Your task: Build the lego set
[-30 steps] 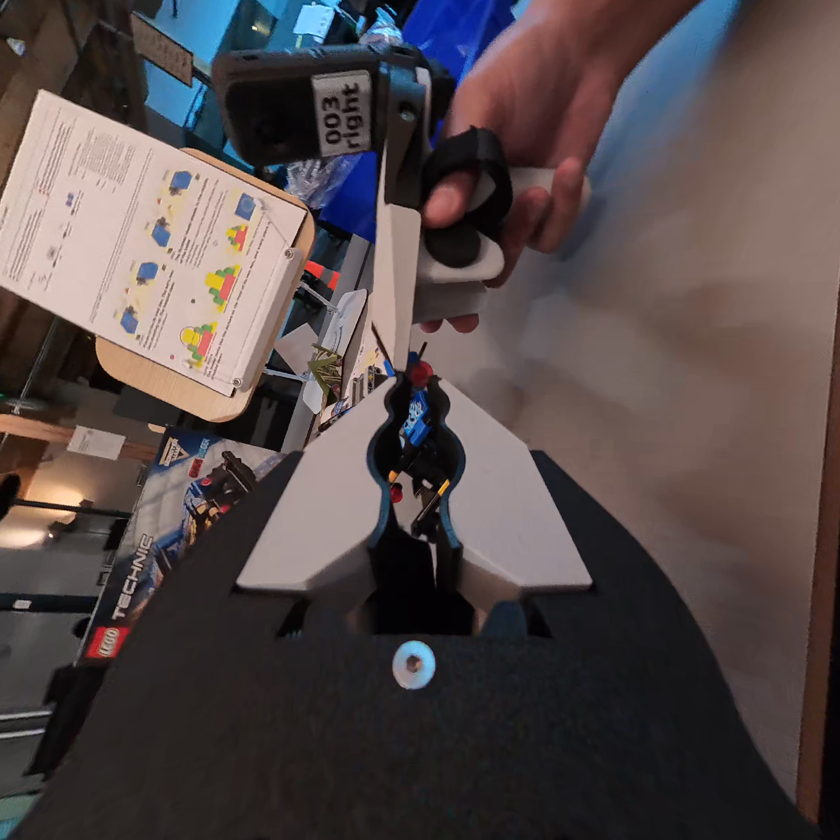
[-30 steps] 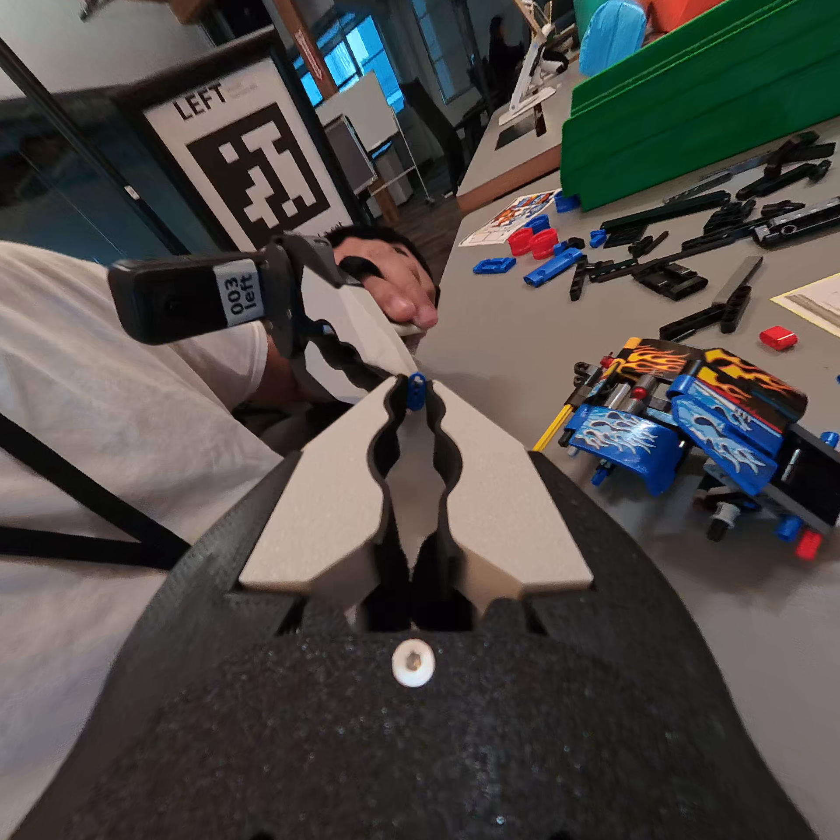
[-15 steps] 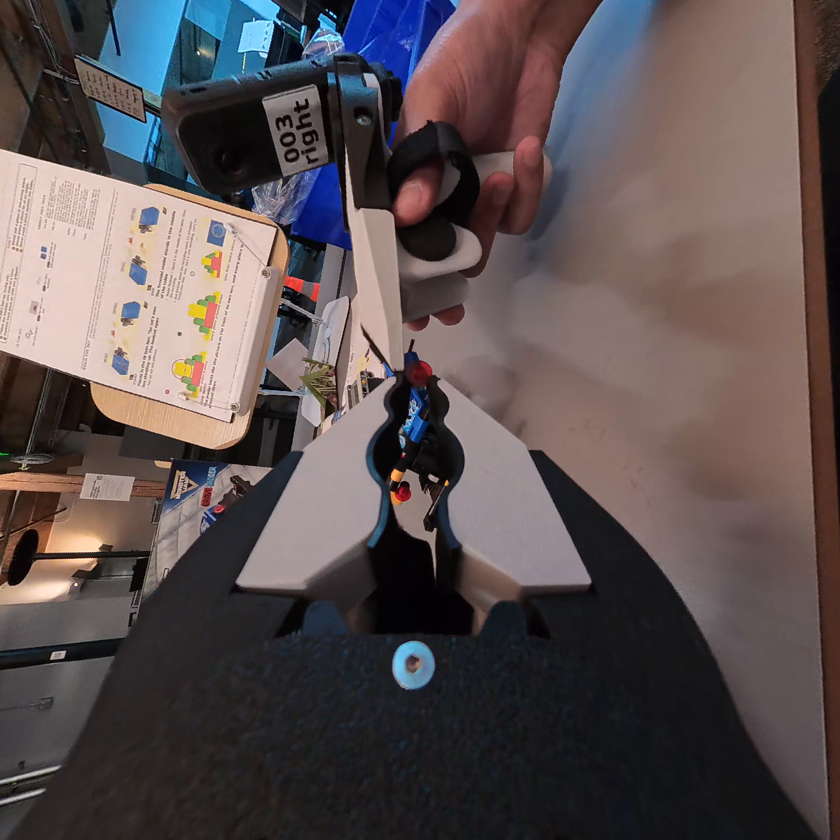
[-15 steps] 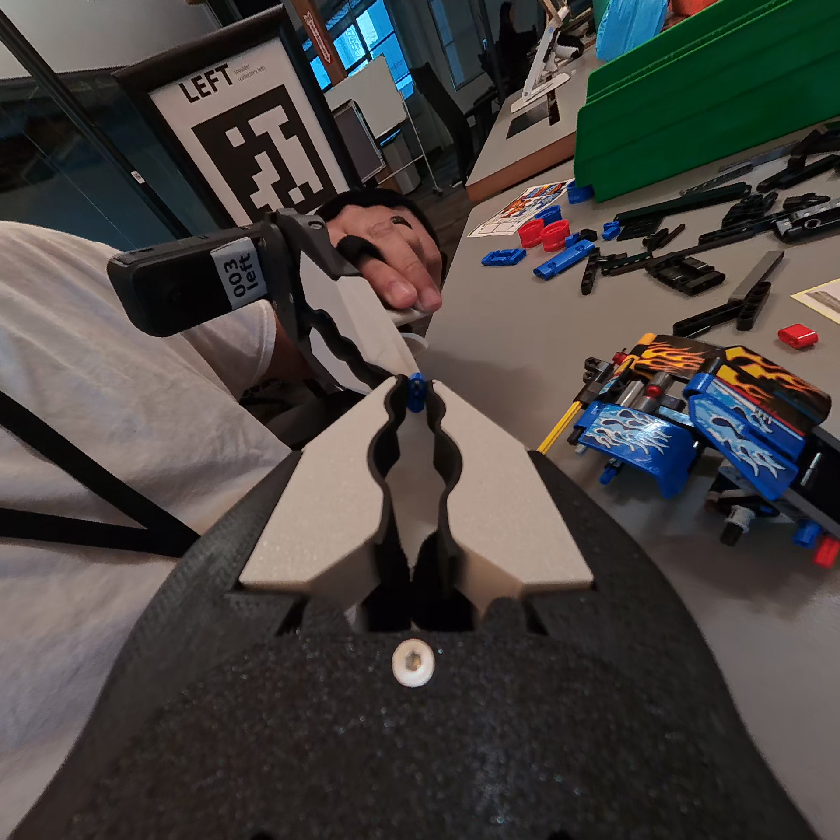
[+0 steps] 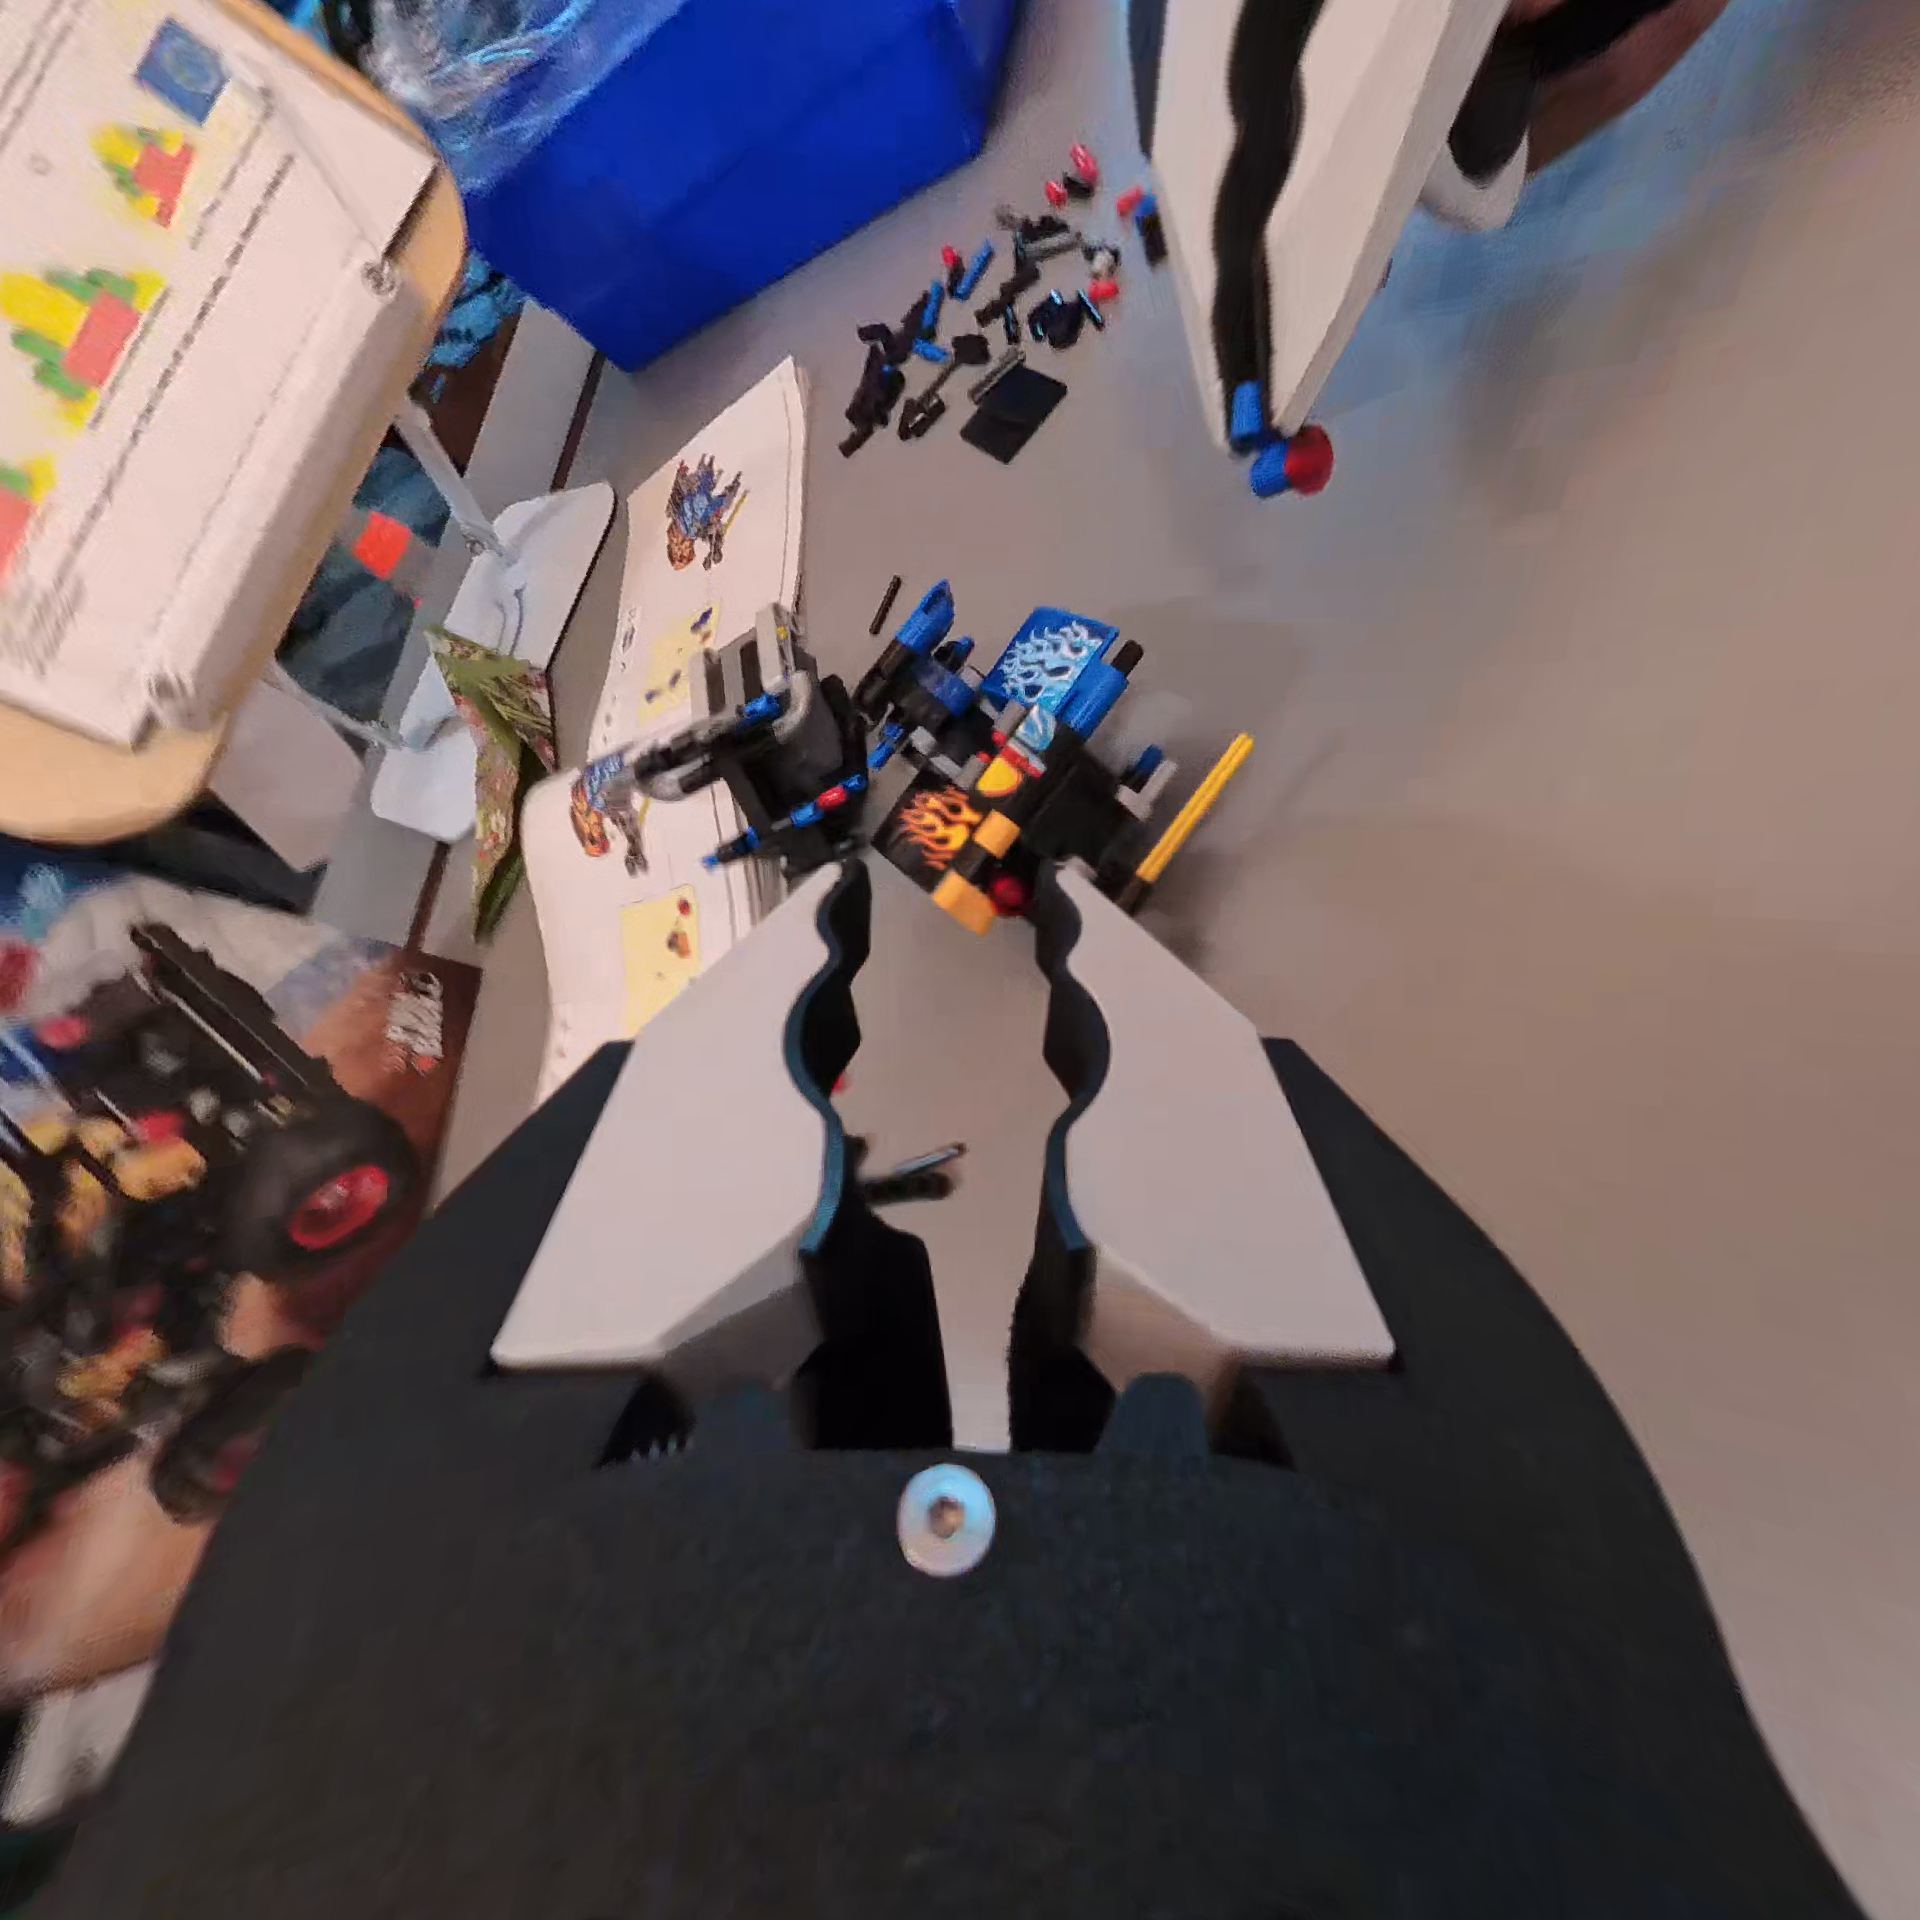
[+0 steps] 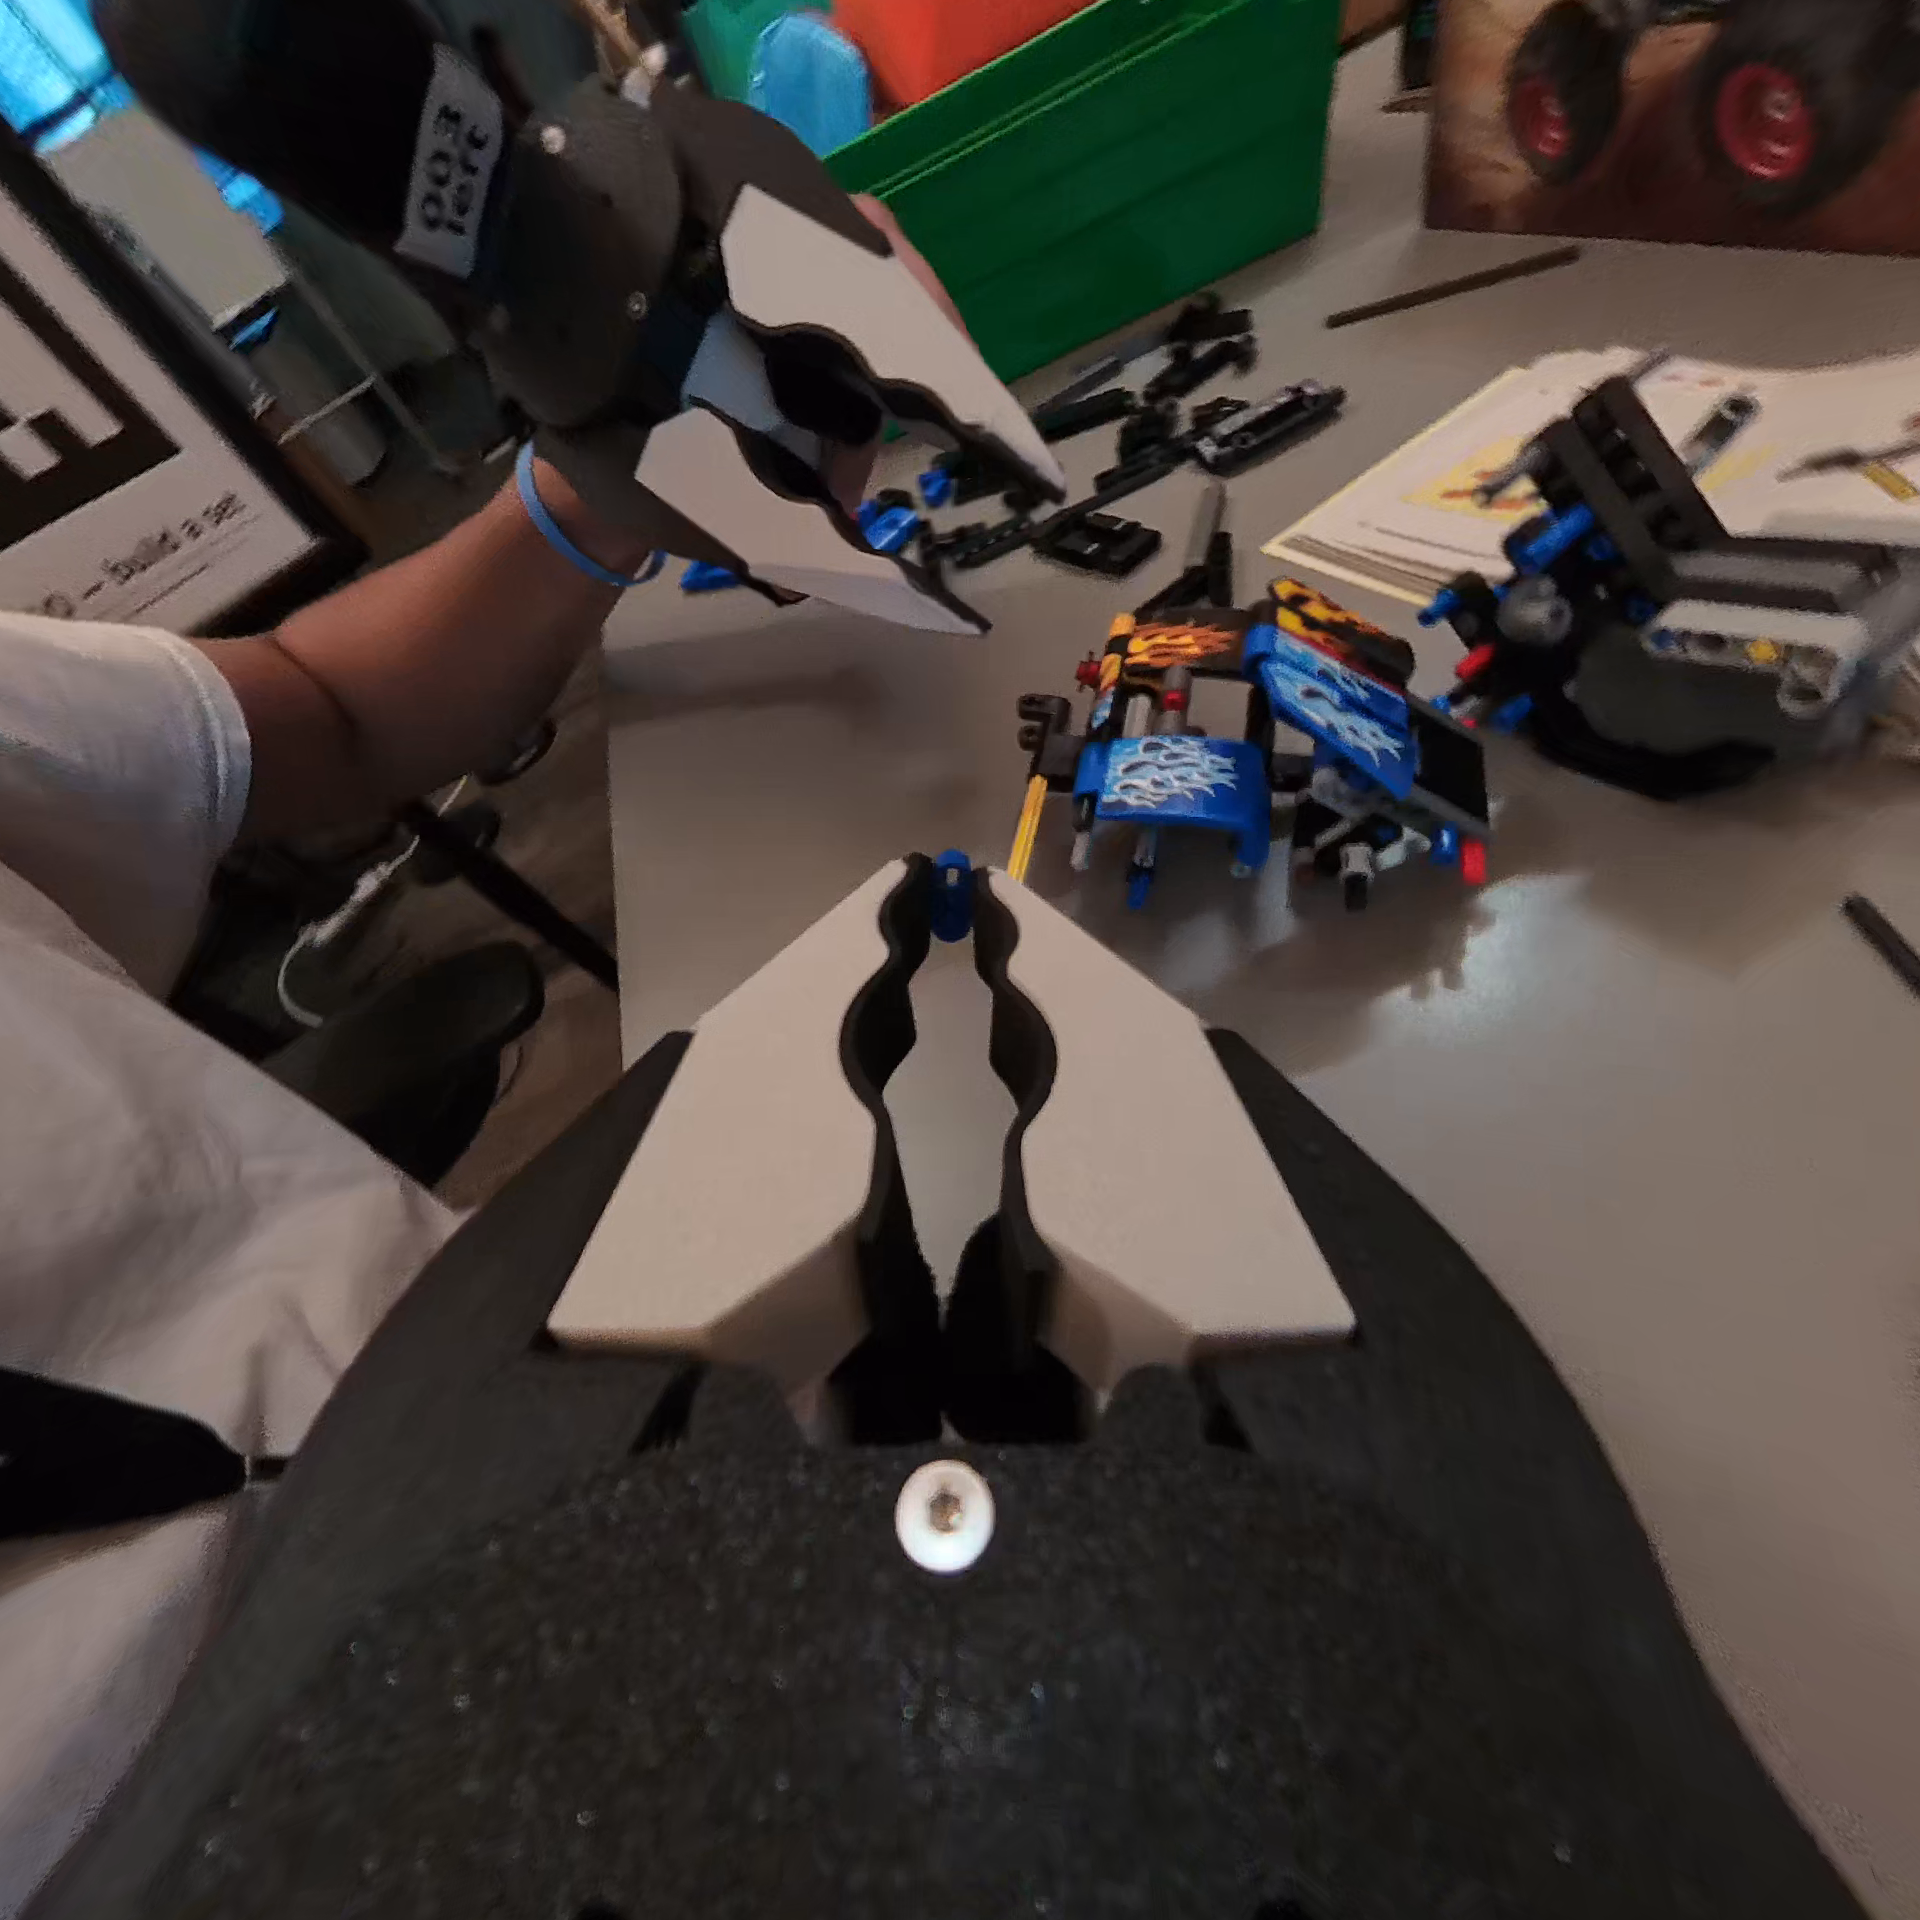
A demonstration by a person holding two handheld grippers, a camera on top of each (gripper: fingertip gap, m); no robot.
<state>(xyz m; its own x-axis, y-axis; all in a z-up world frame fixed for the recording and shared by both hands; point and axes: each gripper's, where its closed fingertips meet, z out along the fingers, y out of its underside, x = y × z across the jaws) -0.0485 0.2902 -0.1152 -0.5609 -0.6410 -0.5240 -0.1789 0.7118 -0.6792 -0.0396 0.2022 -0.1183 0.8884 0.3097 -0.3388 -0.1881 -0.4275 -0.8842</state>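
Observation:
My left gripper is open and empty, hovering over the flame-printed blue, black and orange lego car body on the grey table. My right gripper is shut on a small blue pin. In the left wrist view the right gripper hangs at the upper right, and the blue pin carries a red piece on its end. In the right wrist view the left gripper is up left of the car body, jaws apart.
A black and grey sub-assembly sits on the instruction booklet. Loose black, blue and red parts lie beyond. A green bin, a blue bin, the set box and a clipboard with a printed sheet ring the table. My right fingertips sit around 10 cm from my left ones.
The left gripper was nearly shut at the red piece against the right gripper's tip. It has opened, let go and swung away over the car body. The red piece stays on the pin.

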